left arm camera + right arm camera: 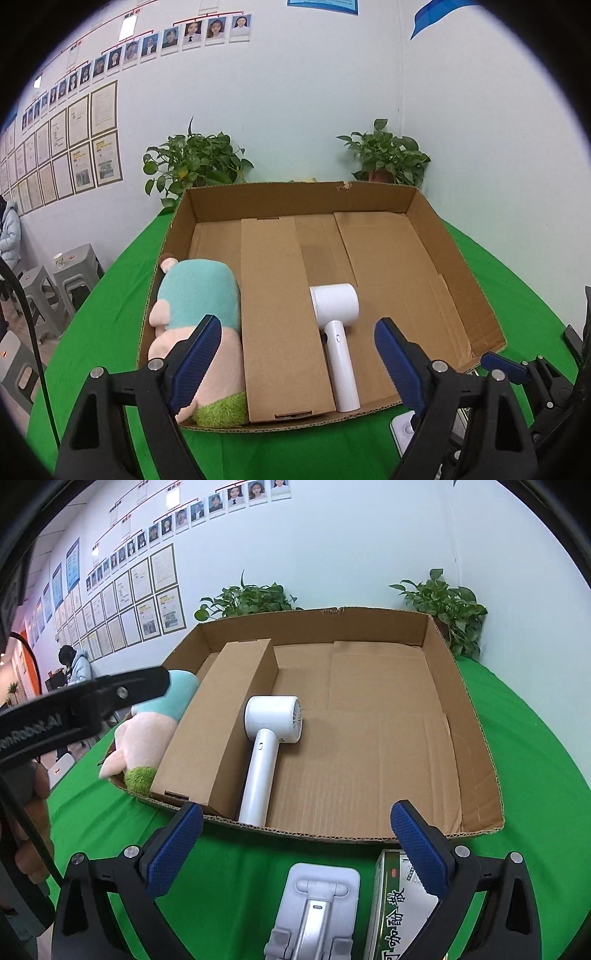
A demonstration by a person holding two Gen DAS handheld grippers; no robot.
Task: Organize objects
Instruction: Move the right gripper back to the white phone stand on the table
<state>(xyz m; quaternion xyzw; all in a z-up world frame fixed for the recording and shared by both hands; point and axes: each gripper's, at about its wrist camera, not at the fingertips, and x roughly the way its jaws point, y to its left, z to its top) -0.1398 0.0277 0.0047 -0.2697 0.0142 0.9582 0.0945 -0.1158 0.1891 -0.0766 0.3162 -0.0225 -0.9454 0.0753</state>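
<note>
Both blue-padded grippers, left (297, 360) and right (295, 843), are held wide open and empty; the white folding stand (314, 912) before the brown cardboard box (472, 738) should be gripped squarely

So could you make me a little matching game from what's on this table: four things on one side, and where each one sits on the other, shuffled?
Things:
1. plush toy
2. white hair dryer
3. white folding stand
4. green-edged medicine box

Places:
A. on the green cloth, outside the box, just right of the stand
B. in the narrow left compartment of the cardboard box
C. on the green cloth in front of the box, between the right gripper's open jaws
D. in the wide compartment, lying against the cardboard divider

Pairs: 1-B, 2-D, 3-C, 4-A
</note>
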